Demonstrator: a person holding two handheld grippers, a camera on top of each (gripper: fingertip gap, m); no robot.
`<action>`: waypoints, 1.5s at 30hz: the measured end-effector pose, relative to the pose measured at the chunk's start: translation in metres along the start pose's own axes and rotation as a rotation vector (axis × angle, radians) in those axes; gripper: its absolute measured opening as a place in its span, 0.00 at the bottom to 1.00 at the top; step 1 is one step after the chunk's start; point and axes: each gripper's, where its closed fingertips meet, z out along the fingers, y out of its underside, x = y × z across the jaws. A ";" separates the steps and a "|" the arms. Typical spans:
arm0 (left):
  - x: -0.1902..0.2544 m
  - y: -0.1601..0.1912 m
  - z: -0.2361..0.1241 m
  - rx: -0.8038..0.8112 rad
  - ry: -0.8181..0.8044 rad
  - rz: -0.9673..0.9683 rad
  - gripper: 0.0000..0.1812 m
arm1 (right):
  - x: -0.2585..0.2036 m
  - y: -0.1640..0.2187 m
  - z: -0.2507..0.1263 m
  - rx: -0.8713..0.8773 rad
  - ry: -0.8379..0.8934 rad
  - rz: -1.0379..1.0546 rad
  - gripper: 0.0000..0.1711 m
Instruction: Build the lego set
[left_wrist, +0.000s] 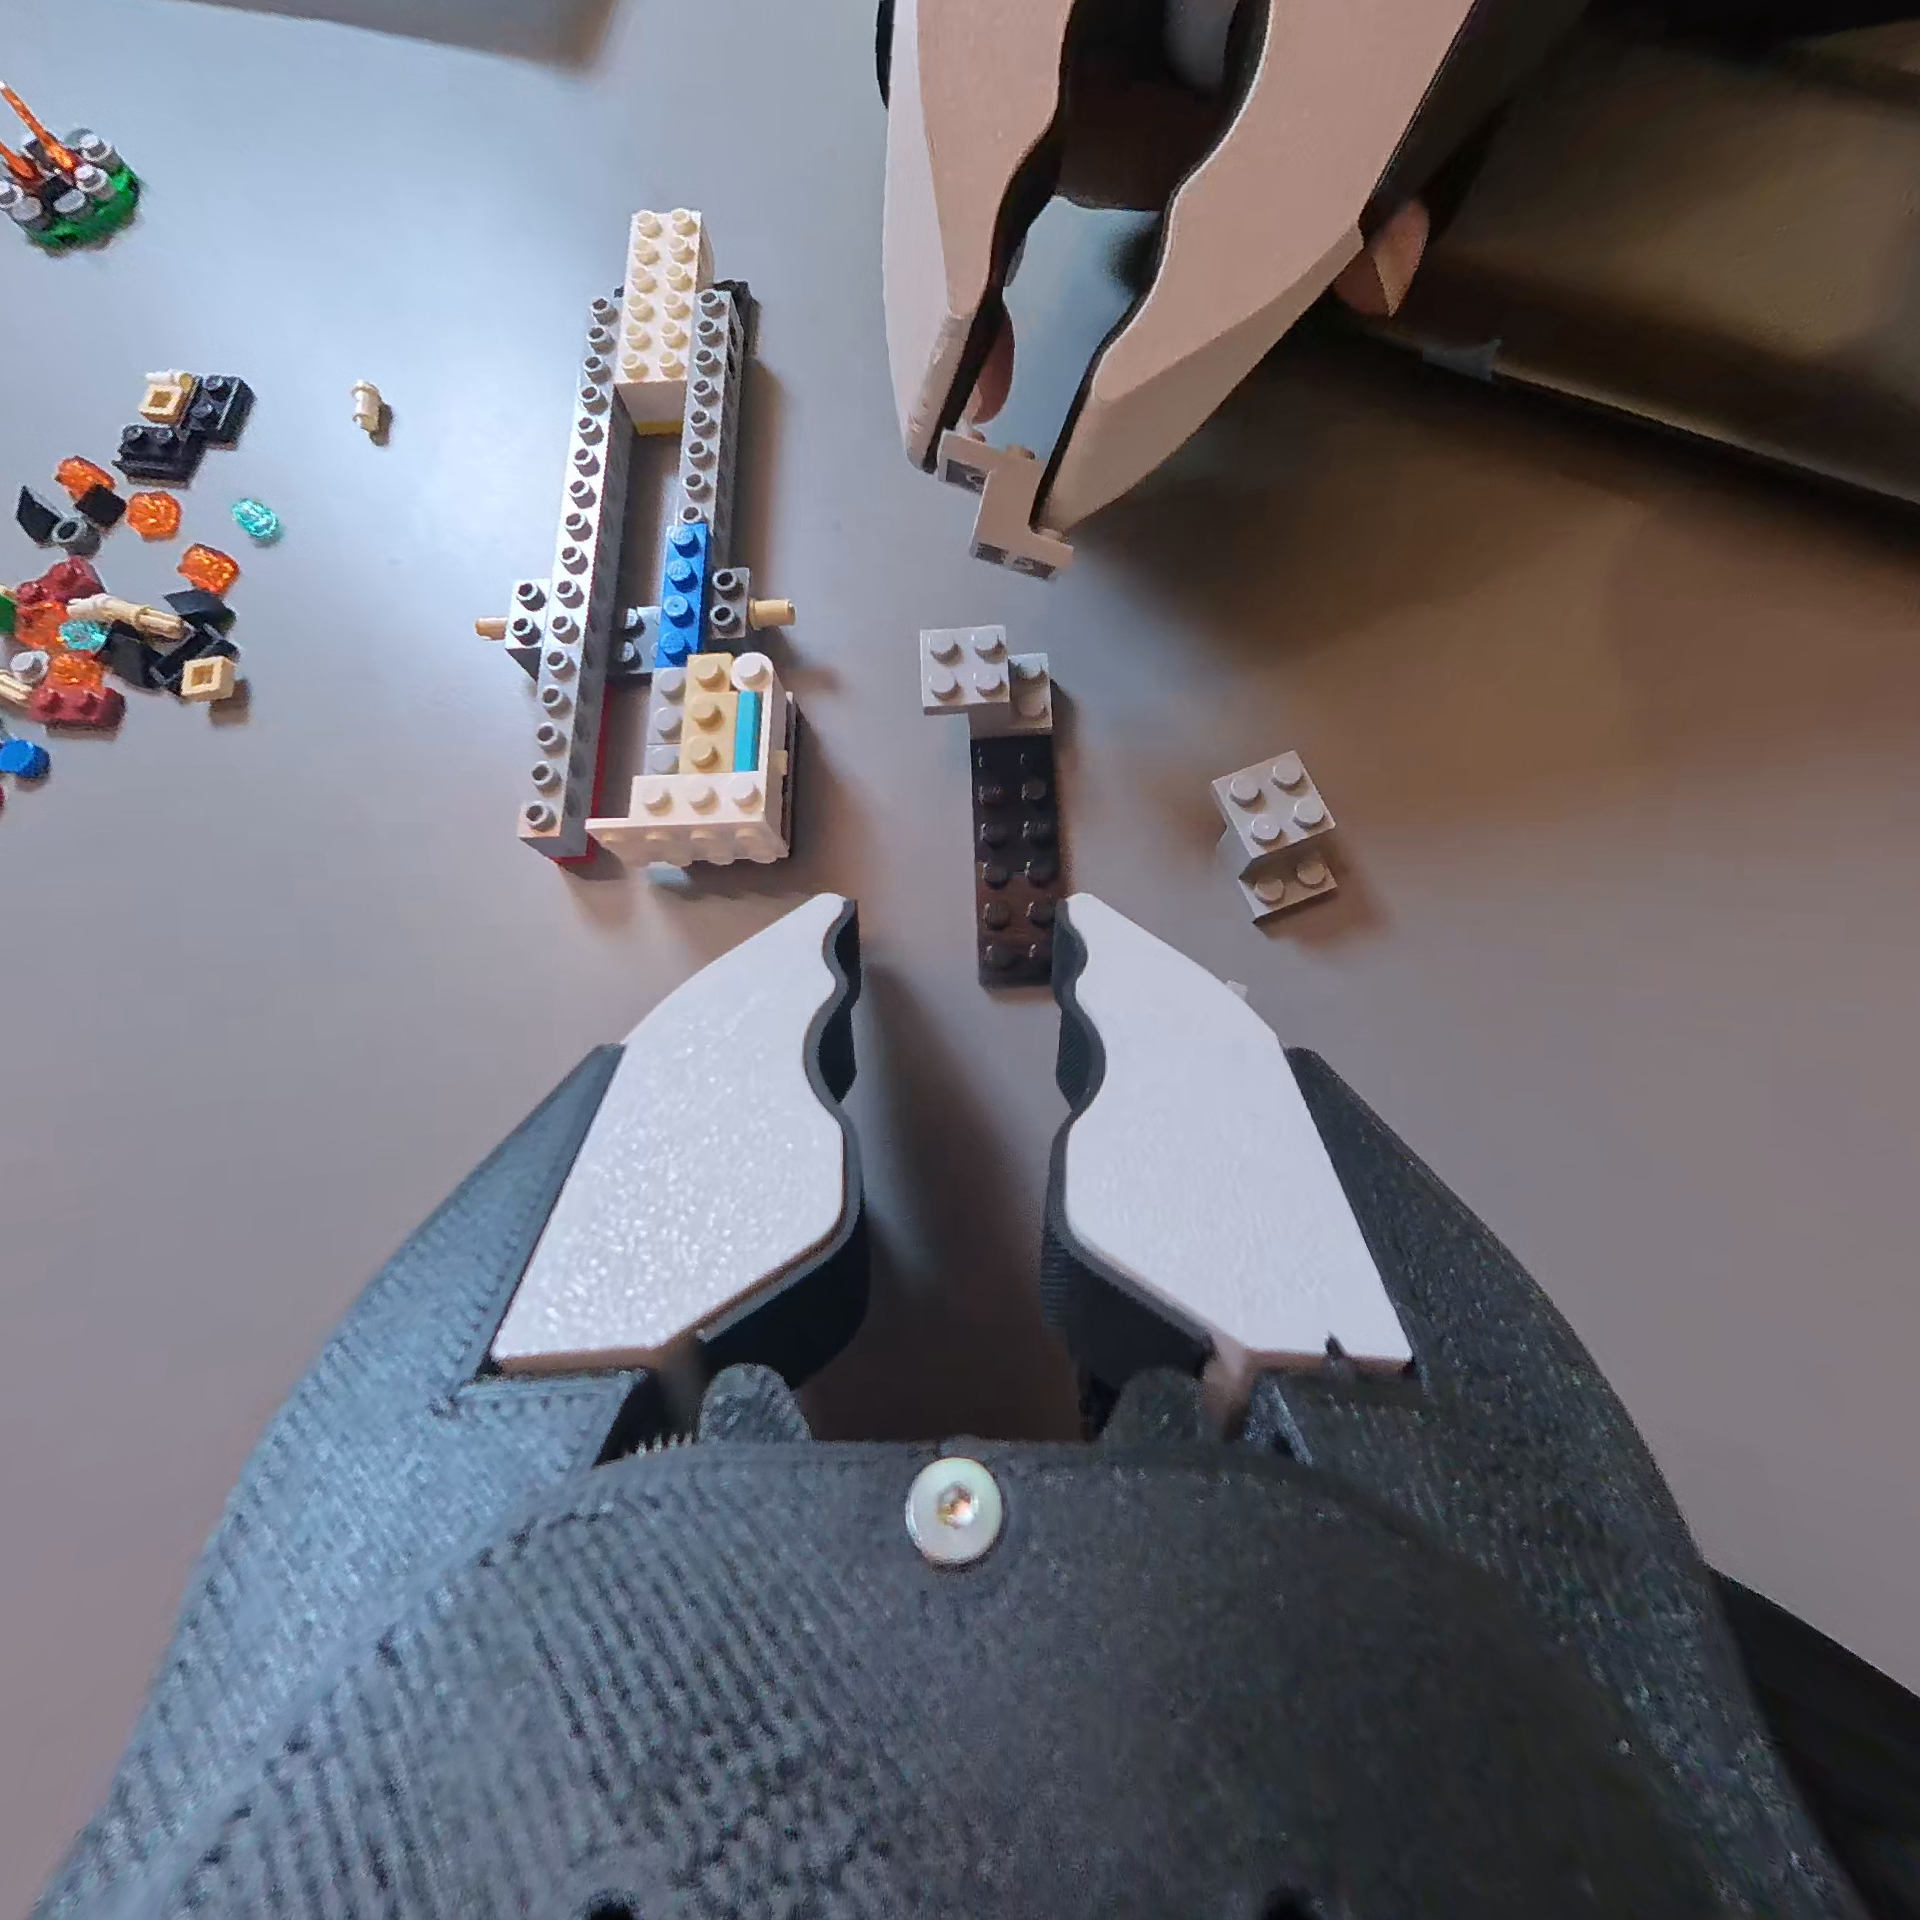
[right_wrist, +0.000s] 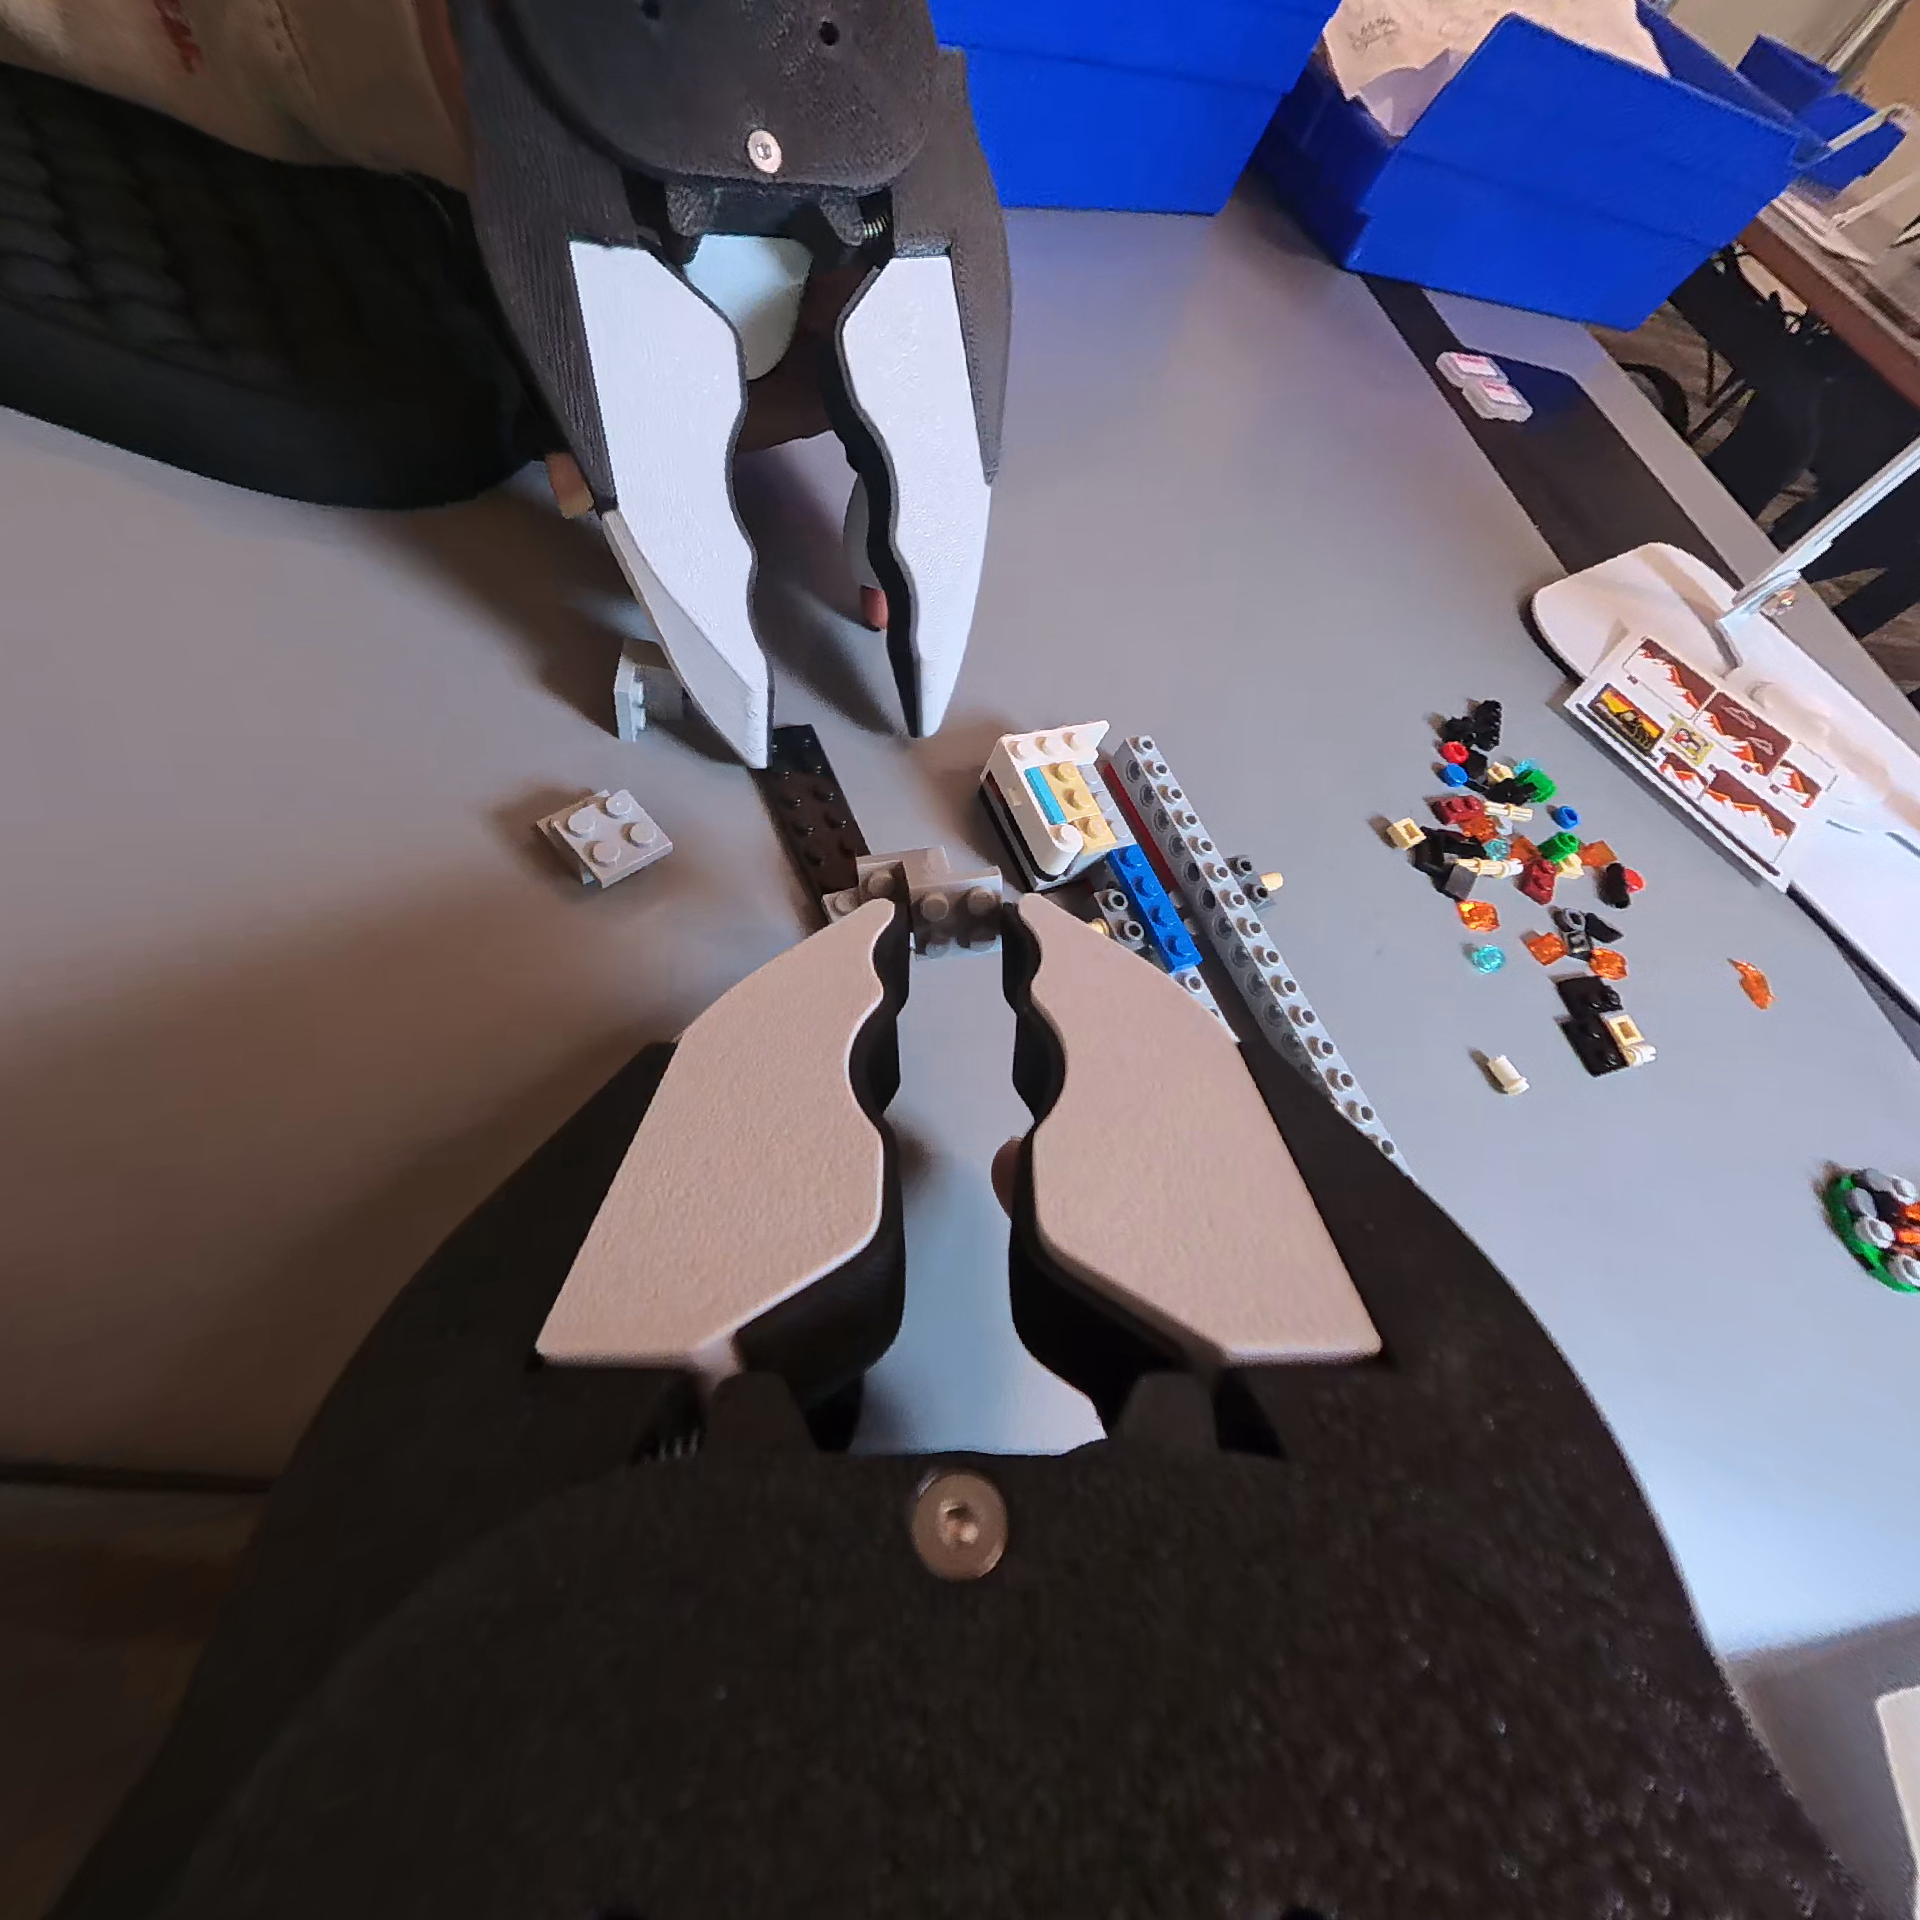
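The long grey-beamed lego chassis (left_wrist: 644, 582) is part-built — beside it the right gripper (right_wrist: 956, 920) pinches a small grey bracket piece (right_wrist: 954, 914), the left gripper (left_wrist: 956, 945) hangs open, and loose bricks (left_wrist: 114, 603) lie unplaced.

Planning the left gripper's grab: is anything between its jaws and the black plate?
Nothing visible. The open left gripper is already at the black plate's near end, its right finger overlapping it. A grey piece sits only at the far end.
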 end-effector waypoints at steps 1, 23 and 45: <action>0.000 0.000 0.000 -0.004 -0.003 0.011 0.16 | 0.000 0.000 0.000 0.000 0.000 0.003 0.10; 0.004 0.002 0.001 -0.013 -0.008 0.076 0.15 | 0.004 0.000 0.000 0.003 0.014 0.023 0.10; 0.007 -0.004 0.006 0.011 -0.017 0.067 0.20 | 0.035 -0.069 0.010 0.109 0.099 -0.042 0.10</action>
